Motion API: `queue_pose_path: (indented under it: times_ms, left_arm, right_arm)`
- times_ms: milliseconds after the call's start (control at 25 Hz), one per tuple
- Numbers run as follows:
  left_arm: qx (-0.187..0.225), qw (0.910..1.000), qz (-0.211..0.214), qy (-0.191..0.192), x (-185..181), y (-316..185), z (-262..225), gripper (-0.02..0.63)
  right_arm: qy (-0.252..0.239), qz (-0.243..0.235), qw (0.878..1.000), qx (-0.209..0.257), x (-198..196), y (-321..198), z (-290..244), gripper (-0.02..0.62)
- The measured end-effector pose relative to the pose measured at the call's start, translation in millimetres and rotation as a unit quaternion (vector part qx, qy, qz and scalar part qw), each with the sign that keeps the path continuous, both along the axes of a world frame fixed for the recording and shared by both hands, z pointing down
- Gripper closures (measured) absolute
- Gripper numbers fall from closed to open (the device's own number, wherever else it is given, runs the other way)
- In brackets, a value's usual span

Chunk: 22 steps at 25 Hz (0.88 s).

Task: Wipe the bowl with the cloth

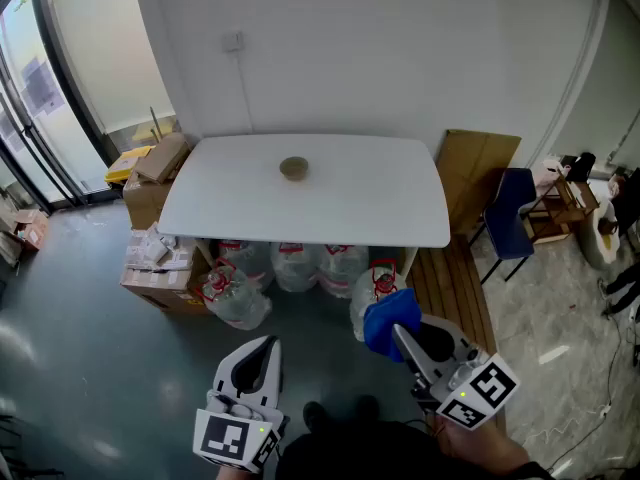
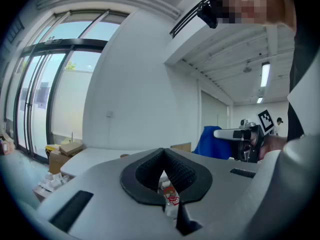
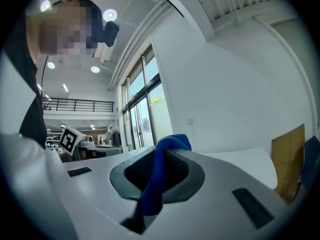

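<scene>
While the small round bowl (image 1: 294, 168) sits alone on the smooth white table (image 1: 400, 208), well apart from both grippers, clear plastic water bottles (image 1: 297, 265) crowd underneath, with cardboard boxes (image 1: 158, 258) at the table's left and a blue chair (image 1: 510, 213) at its right. The right gripper (image 1: 402, 336) is clamped on a soft blue cloth (image 1: 388, 320); only its own view shows the fold pinched between the black pads (image 3: 179, 170). The left gripper (image 1: 266, 346) is closed on nothing.
</scene>
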State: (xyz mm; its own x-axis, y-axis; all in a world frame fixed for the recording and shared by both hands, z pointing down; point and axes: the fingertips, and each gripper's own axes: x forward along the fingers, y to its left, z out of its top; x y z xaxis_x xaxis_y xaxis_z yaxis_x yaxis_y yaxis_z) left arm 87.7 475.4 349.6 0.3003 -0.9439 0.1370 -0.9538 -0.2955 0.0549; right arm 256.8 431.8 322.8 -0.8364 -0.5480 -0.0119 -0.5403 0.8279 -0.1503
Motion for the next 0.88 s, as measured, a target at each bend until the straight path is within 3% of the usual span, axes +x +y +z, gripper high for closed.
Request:
queue_pose_path:
  times_ms: [560, 880]
  left_arm:
    - [0.003, 0.9999, 0.001, 0.015, -13.1, 10.7, -3.0, 0.597]
    - [0.005, 0.9999, -0.001, 0.015, -55.4, 24.7, -0.2, 0.597]
  right_arm:
    - [-0.007, -0.009, 1.000, -0.009, -19.4, 11.8, -1.0, 0.563]
    - [-0.019, 0.007, 1.000, -0.014, -55.2, 13.6, -1.8, 0.563]
